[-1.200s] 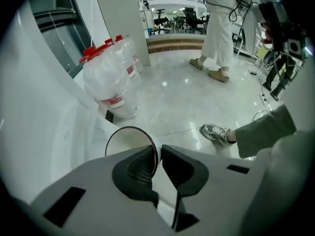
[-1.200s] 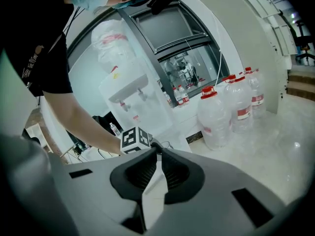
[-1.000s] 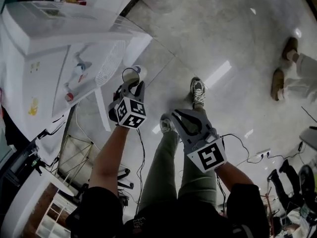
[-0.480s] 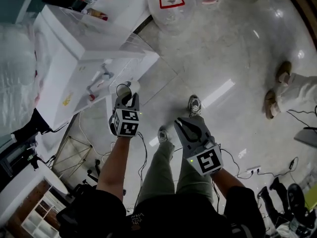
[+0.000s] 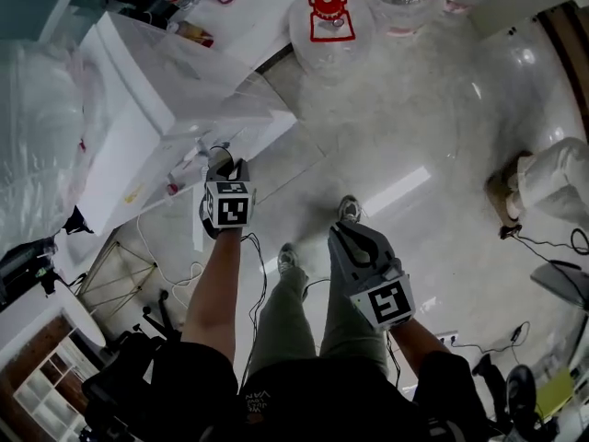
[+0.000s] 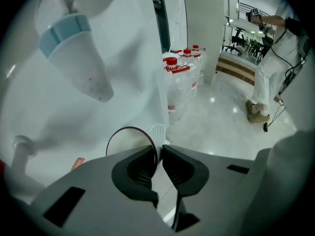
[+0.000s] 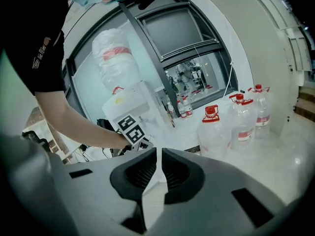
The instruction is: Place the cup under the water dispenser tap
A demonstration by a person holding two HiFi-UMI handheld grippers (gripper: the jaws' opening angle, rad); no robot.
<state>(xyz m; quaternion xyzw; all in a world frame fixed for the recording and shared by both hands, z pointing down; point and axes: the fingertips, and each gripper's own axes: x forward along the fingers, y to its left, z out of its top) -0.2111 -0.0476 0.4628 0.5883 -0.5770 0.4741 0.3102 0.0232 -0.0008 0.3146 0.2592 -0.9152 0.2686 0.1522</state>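
Note:
My left gripper (image 5: 225,167) is shut on the rim of a pale paper cup (image 5: 217,157), held upright in front of the white water dispenser (image 5: 152,109). In the left gripper view the cup's round rim (image 6: 127,140) is pinched between the jaws (image 6: 158,152). The blue-collared tap (image 6: 74,53) hangs above it and to the left, and the drip grille (image 6: 157,131) lies just beyond. My right gripper (image 5: 342,234) hangs over the floor to the right, shut and empty, its jaws (image 7: 158,154) nearly touching.
Several large water bottles with red caps (image 5: 329,21) stand on the floor behind the dispenser. Another person's legs (image 5: 543,182) are at the right. Cables (image 5: 250,256) trail on the floor beneath my arms, and a wire rack (image 5: 115,279) stands beside the dispenser.
Both grippers have risen and moved toward the dispenser. The left gripper has rolled with the cup still pinched, bringing it close under the taps.

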